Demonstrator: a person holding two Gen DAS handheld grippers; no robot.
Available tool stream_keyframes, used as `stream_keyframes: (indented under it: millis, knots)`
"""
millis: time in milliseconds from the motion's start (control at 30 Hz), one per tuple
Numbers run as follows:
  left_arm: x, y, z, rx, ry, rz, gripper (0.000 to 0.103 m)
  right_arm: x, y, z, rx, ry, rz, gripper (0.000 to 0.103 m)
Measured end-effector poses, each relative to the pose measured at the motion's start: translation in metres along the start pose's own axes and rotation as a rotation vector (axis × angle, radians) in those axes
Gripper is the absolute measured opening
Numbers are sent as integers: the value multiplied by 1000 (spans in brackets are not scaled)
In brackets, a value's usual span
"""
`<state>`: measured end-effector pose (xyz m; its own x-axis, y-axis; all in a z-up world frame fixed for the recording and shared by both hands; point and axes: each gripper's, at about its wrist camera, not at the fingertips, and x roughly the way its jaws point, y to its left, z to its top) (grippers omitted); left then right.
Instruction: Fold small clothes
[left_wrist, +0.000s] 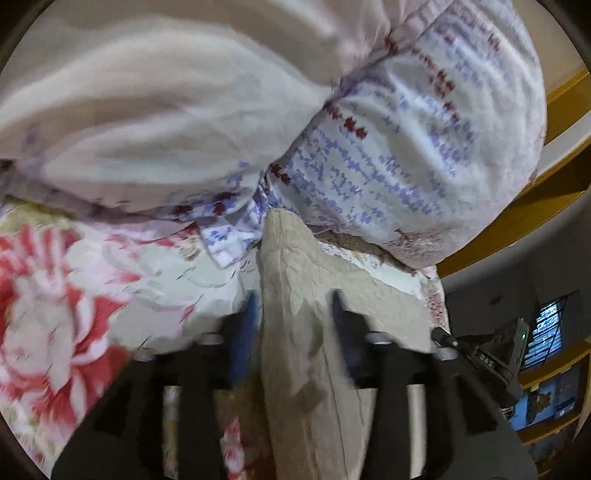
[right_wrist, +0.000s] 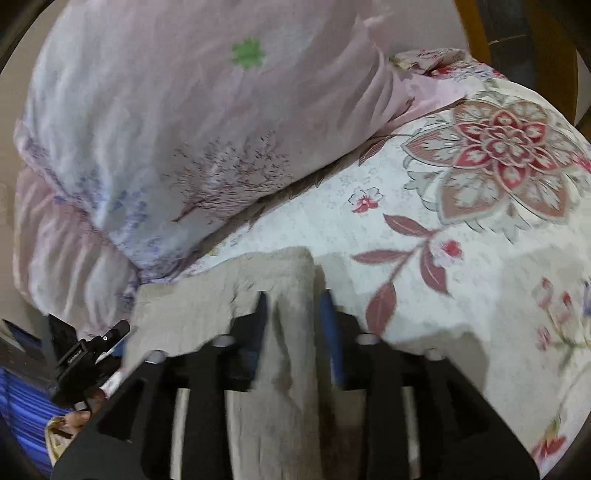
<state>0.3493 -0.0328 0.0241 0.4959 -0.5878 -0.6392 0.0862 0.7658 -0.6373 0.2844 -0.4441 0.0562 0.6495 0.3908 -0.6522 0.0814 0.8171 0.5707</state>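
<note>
A small beige knitted garment lies on the floral bedsheet. My left gripper has its blue-padded fingers on either side of a raised fold of this garment, and the cloth runs between them toward the camera. In the right wrist view the same beige garment spreads to the left, and my right gripper is closed around a bunched edge of it. Both frames are motion-blurred. The other gripper shows at the lower left of the right wrist view.
Large pale pink pillows with purple and red print lie just beyond the garment, also in the right wrist view. The flowered sheet extends to the right. A wooden bed frame and a dark room with shelves are at the right.
</note>
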Motion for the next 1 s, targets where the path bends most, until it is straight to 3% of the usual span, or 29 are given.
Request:
stream_keyframes:
  millis: [200,500,567,600,700,767,900,1000]
  knots:
    - [-40,1,-40,24,33,-84,60,-37,-6,-40,13,3,97,46]
    - [-48,0,-100,48,122,-105,61,-32,7,-96,-40,97,99,42]
    - [-49,1,-106,52,131,-103,62,-30,8,-102,-34,104,120,32]
    - [-49,0,-109,56,131,-98,63,-32,7,-103,-36,98,127,18]
    - [-47,-6,-115,71,143,-82,63,-49,15,-105,-84,-9,81,8]
    - [-45,-10,-121,92,151,-61,63,-59,11,-103,-81,-52,60,8]
    - [-40,-14,-126,125,149,-30,64,-41,-3,-105,-54,11,-26,8]
    - [-40,-15,-128,137,151,-24,67,-32,-10,-109,-43,31,-20,9]
